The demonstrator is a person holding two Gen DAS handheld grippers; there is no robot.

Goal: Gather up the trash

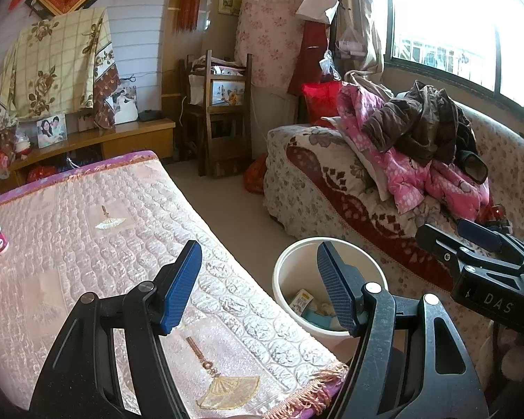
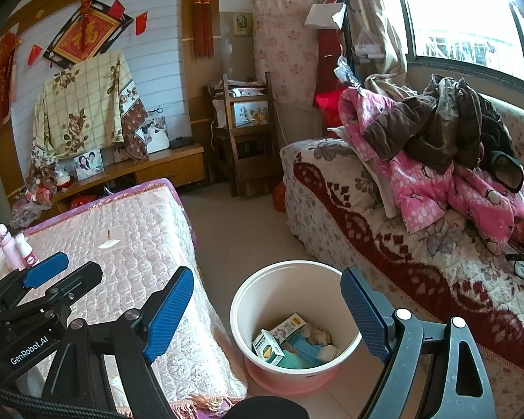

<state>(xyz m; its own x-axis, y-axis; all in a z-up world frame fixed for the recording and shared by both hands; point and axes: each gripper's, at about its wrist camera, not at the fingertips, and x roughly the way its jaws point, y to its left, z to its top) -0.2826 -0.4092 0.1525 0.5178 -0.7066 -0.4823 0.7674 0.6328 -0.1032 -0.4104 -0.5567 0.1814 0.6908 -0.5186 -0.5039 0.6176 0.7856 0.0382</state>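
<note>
Hovering wide-open and empty, two tongs, left (image 1: 258,288) and right (image 2: 267,314), over one bucket (image 2: 262,289) of cartons (image 2: 268,346).

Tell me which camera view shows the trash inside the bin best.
The right wrist view: the bin opens toward the camera, showing cartons and scraps unobstructed. In the left wrist view, the left gripper finger covers much of them.

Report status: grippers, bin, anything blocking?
Left gripper open, empty. Right gripper open, empty. Trash bin on floor, cartons and wrappers inside. Two small bottles on the table; nothing blocking.
</note>
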